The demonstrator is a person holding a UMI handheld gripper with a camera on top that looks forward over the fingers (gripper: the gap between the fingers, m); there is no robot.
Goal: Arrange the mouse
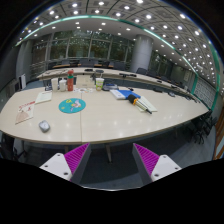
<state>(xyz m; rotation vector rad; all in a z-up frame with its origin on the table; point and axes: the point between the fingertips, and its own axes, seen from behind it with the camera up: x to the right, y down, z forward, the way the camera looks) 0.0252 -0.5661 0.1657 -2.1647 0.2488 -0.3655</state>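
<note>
I see my gripper (110,160) held level, its two fingers spread wide apart with nothing between them. The pink pad on the left finger (76,156) and the one on the right finger (147,158) face each other across the gap.

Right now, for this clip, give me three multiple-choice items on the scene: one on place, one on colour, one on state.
1. Where is the mouse?
A. On the table, beyond the tongs
B. Between the fingers
C. On a chair

2. What colour is the round mat?
A. Red
B. Teal
C. Yellow

3. How do the tongs stand?
A. Shut on the mouse
B. Open, holding nothing
C. Shut on a book

Key: 1 A, the mouse lies on the table far ahead of the fingers. 2 B, the mat shows teal. 3 B, a wide gap parts the fingers and nothing is between them.
</note>
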